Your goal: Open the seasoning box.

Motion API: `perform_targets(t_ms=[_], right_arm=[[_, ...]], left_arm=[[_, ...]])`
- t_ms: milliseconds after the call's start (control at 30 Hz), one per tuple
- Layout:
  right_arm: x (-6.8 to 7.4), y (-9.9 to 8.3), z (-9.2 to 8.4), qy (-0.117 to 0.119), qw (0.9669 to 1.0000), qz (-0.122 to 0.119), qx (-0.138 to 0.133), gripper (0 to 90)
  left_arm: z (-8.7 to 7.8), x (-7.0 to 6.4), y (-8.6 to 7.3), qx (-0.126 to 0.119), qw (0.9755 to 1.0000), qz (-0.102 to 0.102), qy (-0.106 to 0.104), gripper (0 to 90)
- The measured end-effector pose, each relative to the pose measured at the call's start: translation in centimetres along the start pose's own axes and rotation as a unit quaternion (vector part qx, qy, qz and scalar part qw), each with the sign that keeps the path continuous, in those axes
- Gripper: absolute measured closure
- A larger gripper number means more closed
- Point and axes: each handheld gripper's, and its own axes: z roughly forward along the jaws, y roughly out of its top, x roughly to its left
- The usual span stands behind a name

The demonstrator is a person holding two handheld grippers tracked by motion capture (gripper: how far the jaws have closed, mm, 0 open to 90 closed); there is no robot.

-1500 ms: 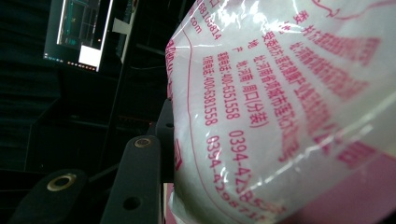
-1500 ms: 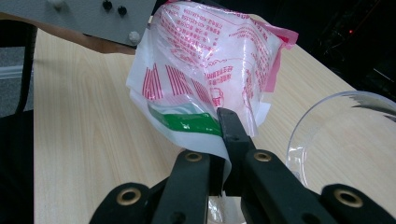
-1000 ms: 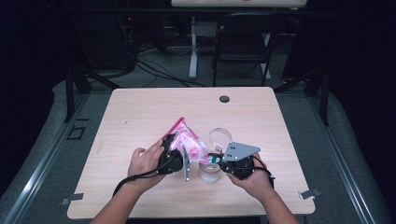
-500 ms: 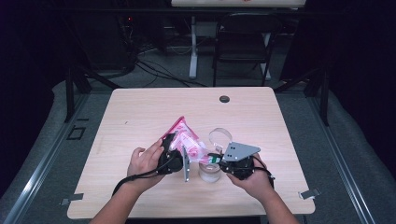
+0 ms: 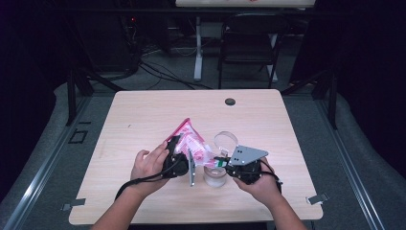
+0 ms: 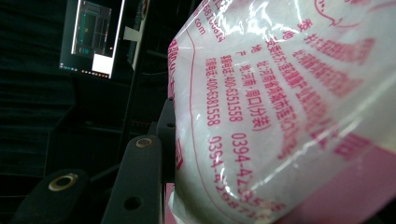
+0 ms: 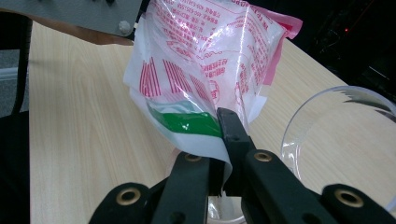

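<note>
1. The left tongs (image 5: 184,152) are held by the person's left hand (image 5: 149,165) over the near middle of the desk (image 5: 143,120). They press on a pink and white printed bag (image 5: 191,143); in the left gripper view the bag (image 6: 280,116) lies against one black jaw, but the other jaw is hidden, so I cannot tell how far these tongs are open.
2. The right tongs (image 7: 223,154) are closed on the lower edge of the bag (image 7: 201,70), just under its green stripe (the thin plastic goes down between the two jaws).
3. The bag hangs between the two tongs, lifted off the desk, with its pink top corner pointing away from the person.
4. A clear round container (image 5: 215,176) stands on the desk just below the right tongs (image 5: 218,162); its rim shows at the bottom of the right gripper view.
5. A clear ring-shaped lid (image 5: 226,140) lies on the desk just beyond the right tongs.
6. A small dark round object (image 5: 230,101) sits well apart, near the far edge of the desk.
</note>
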Motion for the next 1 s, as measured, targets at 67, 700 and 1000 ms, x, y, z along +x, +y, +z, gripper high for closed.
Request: perform_targets(t_ms=[67,700,1000], right_arm=[[-0.01,0.0,0.02,0.001,1.0,-0.001,0.001,90.0],[-0.05,0.04,0.03,-0.001,1.0,-0.001,0.001,90.0],[-0.04,-0.02,0.11,0.0,1.0,-0.001,0.003,90.0]], left_arm=[[0.02,0.02,-0.01,0.001,1.0,0.001,0.0,64.7],[-0.22,0.17,0.23,0.004,0.9997,0.022,0.014,64.8],[-0.31,0.07,0.28,0.001,0.9989,0.038,0.026,64.9]])
